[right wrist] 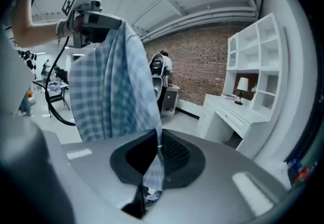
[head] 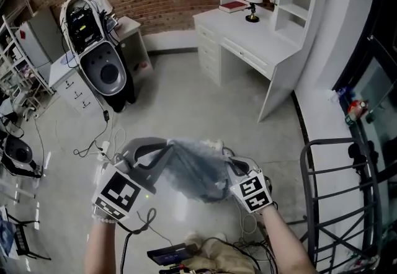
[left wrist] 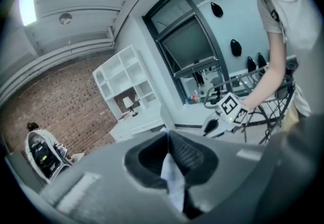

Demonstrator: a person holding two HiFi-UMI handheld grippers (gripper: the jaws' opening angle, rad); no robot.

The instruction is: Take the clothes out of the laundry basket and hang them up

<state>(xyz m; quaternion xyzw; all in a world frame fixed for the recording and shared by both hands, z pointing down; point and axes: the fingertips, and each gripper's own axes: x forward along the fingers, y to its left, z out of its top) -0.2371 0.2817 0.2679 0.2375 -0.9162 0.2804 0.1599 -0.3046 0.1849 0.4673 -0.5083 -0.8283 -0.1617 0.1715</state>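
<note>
While bare grey floor (head: 186, 99) lies open toward 12 o'clock, a black metal rack (head: 338, 204) edges the space at 3 o'clock. Between the grippers hangs a blue-and-white checked shirt (head: 197, 170), thin and crumpled. The left gripper (head: 164, 150) pinches one soft edge. The right gripper (head: 228, 164) is clamped on another fold.

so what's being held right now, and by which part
A checked shirt, spread between both: the left gripper pinches one edge, the right gripper another edge.
</note>
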